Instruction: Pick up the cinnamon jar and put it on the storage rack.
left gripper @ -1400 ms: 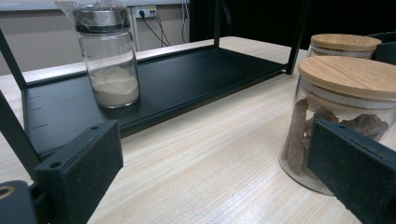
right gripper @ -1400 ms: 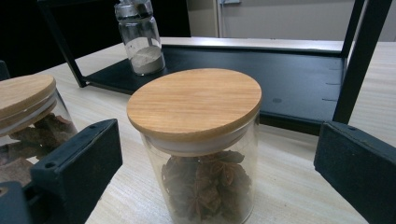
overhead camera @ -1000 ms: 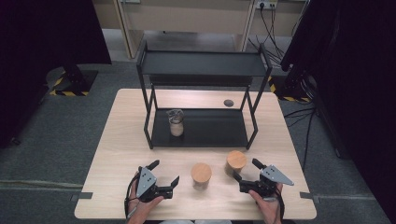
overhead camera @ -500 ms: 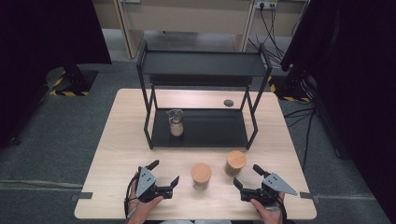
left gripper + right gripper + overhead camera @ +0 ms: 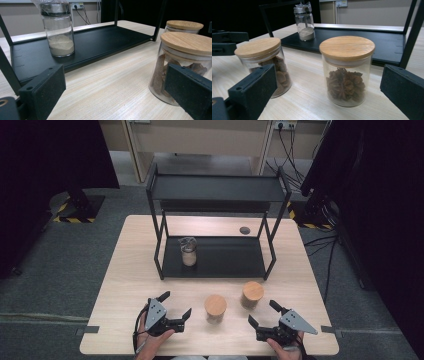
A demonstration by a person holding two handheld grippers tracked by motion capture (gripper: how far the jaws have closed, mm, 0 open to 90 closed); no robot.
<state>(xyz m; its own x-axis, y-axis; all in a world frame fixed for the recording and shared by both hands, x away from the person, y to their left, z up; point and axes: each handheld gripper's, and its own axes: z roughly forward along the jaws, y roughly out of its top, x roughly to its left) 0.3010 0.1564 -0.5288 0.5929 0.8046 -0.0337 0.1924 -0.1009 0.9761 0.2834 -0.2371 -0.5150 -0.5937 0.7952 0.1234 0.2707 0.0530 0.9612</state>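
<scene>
Between my right tongs (image 5: pixel 261 314), whose jaws stand wide and hold nothing, sits the star anise jar (image 5: pixel 347 70); I aim them straight at it so the glass can slip in below the wooden lid (image 5: pixel 347 47). My left tongs (image 5: pixel 176 306) are just as wide and also hold nothing, low on the table (image 5: pixel 125 285), with the second jar (image 5: pixel 183 65) of brown pieces just beside one jaw. Both jars stand upright and apart at the near edge of the table, each close to the tongs on its own side, which I judge makes a two-handed pick easy. Farther off stands the black rack (image 5: pixel 215 260), its lower shelf already carrying a small powder jar (image 5: pixel 188 252), so I take that shelf as where these two belong.
</scene>
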